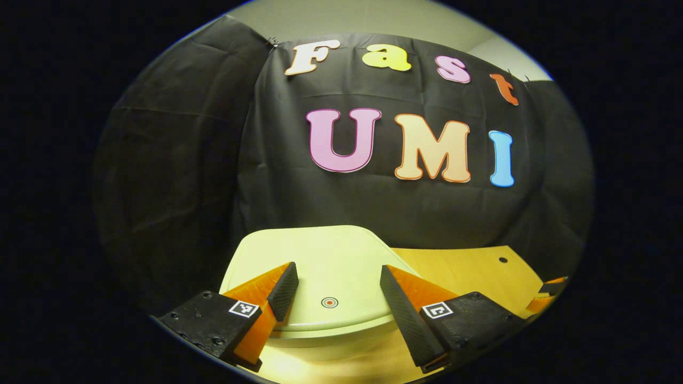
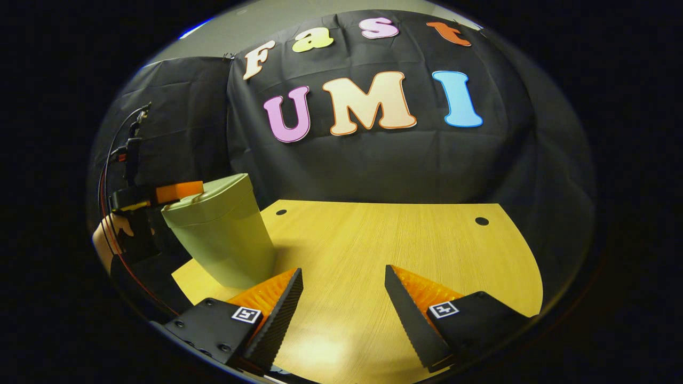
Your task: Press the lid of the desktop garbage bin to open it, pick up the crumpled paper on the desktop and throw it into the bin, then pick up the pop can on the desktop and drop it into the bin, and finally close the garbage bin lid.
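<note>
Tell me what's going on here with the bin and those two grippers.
A person holds a gripper in each hand at a wooden table. The left gripper hangs open just above the closed lid of the pale green garbage bin, its fingers either side of the round press mark. The right gripper waits open over bare tabletop, holding nothing.

bin base cut off below, hand mostly hidden

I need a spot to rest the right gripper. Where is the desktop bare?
The wooden desktop is bare from the garbage bin across to its right edge, and back to the black cloth wall. It is crowded on the left, where the left gripper is over the bin's lid.
</note>
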Demonstrator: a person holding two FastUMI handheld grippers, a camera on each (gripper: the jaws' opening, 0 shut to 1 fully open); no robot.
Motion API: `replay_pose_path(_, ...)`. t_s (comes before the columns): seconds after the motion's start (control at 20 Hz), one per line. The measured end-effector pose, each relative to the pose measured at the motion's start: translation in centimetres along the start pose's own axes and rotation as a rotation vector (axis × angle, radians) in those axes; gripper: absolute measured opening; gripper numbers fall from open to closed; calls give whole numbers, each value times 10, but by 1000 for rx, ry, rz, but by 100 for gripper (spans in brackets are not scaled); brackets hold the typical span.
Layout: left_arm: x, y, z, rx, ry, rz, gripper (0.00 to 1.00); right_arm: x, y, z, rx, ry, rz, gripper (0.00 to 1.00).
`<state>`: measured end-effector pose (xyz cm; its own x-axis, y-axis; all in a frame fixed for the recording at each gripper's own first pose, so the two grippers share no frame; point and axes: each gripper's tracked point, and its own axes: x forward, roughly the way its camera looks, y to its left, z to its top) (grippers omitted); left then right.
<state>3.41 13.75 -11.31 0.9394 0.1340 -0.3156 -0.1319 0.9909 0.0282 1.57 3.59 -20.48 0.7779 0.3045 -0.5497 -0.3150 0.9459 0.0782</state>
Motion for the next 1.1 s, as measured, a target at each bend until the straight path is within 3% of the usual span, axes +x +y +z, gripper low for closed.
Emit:
replay_pose_path(0.3, -1, -15, 12, 148, -44, -36, 93, 2, 0, 2, -7, -2, 2, 98)
replay_pose_path(0.45, -1, -29, 13, 137, -38, -73, 94, 2, -1, 9, -12, -19, 1, 98)
replay_pose_path(0.65, -10, -48, 38, 86, -134, -118, 94, -2, -4, 24, -2, -60, -3, 98)
replay_pose_path(0.85, -22, -82, 68, 23, -262, -189, 94, -22, -15, 62, -9, -195, -51, 98)
replay_pose_path(0.95, -29, -107, 79, -34, -310, -234, 93, -43, -31, 103, -22, -335, -119, 98)
replay_pose_path(1.0, -32, -117, 85, -48, -337, -253, 99, -51, -37, 118, -22, -382, -147, 97)
replay_pose_path(1.1, -37, -139, 90, -48, -367, -294, 94, -67, -46, 139, -20, -465, -192, 97)
